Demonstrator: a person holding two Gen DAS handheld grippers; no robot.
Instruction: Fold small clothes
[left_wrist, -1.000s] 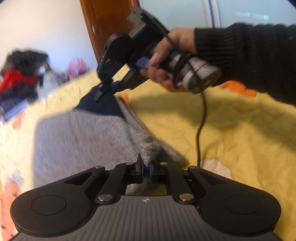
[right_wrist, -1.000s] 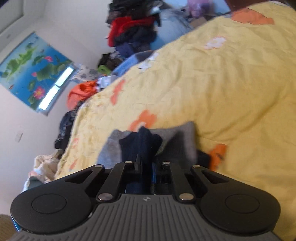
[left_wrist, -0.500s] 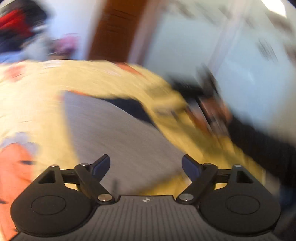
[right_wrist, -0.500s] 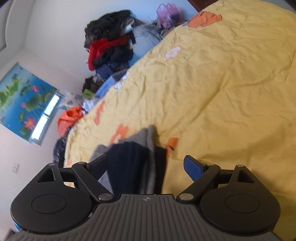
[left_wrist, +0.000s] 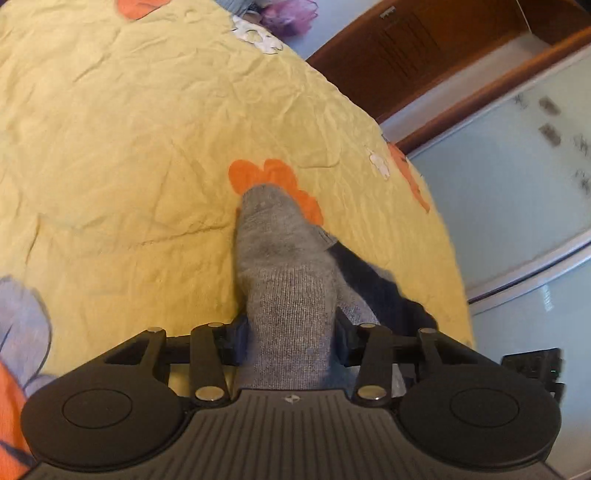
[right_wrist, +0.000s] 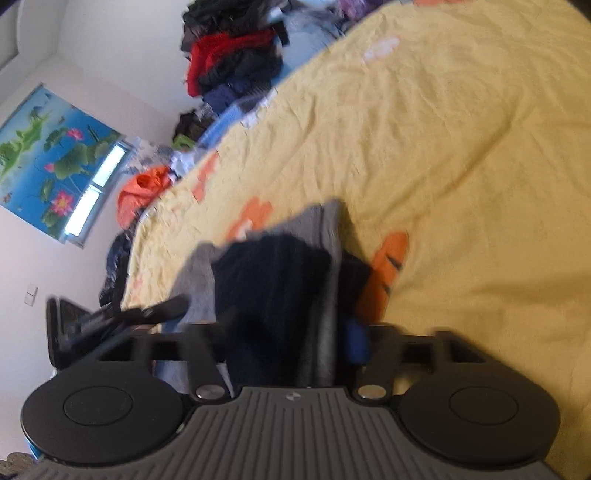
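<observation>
A grey sock with a dark navy part (left_wrist: 284, 266) lies on the yellow bedspread (left_wrist: 129, 155). In the left wrist view my left gripper (left_wrist: 291, 328) is shut on the grey end of the sock, which bunches between the fingers. In the right wrist view my right gripper (right_wrist: 288, 332) is closed around the navy end of the sock (right_wrist: 273, 273), with the blue pad (right_wrist: 356, 341) against the fabric. The left gripper (right_wrist: 110, 317) shows at the left of that view.
A pile of dark and red clothes (right_wrist: 229, 62) lies at the bed's far end. An orange garment (right_wrist: 144, 192) lies beside the bed. A wooden door (left_wrist: 424, 48) and a glass panel (left_wrist: 517, 192) stand past the bed's edge.
Both grippers were open half a second ago. Both have now closed on the sock, the left on the grey end and the right on the navy end.
</observation>
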